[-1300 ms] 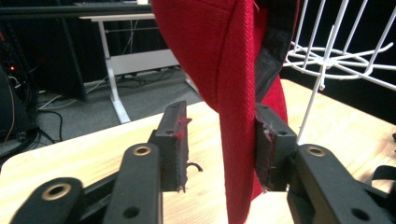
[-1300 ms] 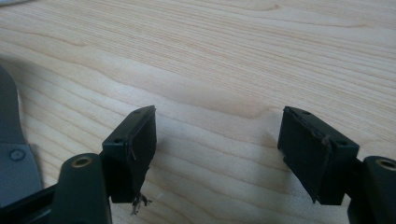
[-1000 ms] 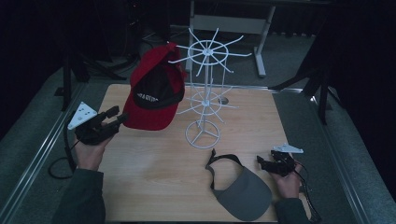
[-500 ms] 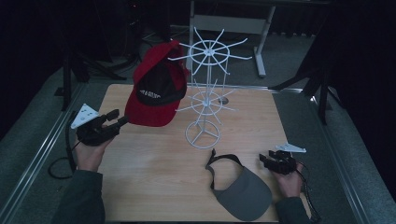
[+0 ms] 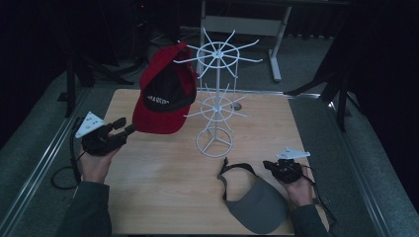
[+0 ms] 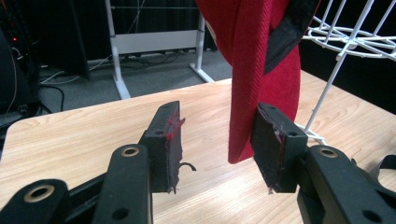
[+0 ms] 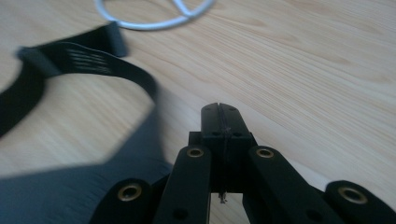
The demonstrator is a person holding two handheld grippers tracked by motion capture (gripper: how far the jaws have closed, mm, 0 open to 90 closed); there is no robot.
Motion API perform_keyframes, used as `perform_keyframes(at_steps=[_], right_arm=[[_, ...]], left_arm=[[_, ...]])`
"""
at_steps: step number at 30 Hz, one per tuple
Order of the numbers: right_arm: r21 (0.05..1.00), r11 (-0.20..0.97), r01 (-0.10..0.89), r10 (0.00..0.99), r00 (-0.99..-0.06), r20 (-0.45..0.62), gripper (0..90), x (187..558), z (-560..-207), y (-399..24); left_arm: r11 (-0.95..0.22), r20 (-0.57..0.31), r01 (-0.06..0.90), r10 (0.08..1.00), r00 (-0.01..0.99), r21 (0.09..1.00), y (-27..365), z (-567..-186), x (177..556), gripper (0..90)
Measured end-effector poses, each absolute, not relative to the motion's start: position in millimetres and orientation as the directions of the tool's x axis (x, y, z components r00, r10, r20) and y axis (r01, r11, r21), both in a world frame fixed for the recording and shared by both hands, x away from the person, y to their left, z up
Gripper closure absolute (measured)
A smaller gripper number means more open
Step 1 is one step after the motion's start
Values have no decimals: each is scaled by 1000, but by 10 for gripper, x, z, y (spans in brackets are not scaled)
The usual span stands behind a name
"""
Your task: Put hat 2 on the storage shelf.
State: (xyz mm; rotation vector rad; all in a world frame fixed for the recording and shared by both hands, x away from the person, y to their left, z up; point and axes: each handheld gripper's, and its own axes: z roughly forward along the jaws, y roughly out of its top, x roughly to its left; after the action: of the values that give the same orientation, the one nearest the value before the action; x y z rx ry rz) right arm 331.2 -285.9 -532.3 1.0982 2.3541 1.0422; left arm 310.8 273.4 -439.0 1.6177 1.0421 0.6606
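The left gripper's point(image 5: 127, 130) fingers point(image 6: 164, 140) stand spread apart, with the lower edge of a red cap's brim hanging in the gap close to the right-hand finger; whether cloth and pad touch cannot be told. The right gripper's point(image 5: 268, 164) fingers point(image 7: 219, 122) are pressed flat together with nothing between them.

The wooden table point(image 5: 163, 187) carries everything. On it, toward the far middle, stands a white wire hat rack point(image 5: 214, 98), a thin post on a ring base with two tiers of spokes. The red cap point(image 5: 165, 94), with a black front panel bearing white lettering, hangs from a spoke of the upper tier on the rack's left side, its brim dropping down toward the left gripper. A grey visor point(image 5: 257, 205) with a black strap lies flat on the near right part of the table, the strap loop lying just beside the rack's base; the right gripper sits low at the visor's right edge, jaws pointing toward the strap. A hand point(image 5: 95, 165) holds the left gripper near the table's left edge.
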Motion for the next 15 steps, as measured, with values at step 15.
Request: perform_keyframes(at_steps=[15], right_arm=[[703,535,469,646,-763,17,764,3557,-5271,-2353]], left_arm=[[-66,-88,302,880,467,951,2730,-4422,3103,540]])
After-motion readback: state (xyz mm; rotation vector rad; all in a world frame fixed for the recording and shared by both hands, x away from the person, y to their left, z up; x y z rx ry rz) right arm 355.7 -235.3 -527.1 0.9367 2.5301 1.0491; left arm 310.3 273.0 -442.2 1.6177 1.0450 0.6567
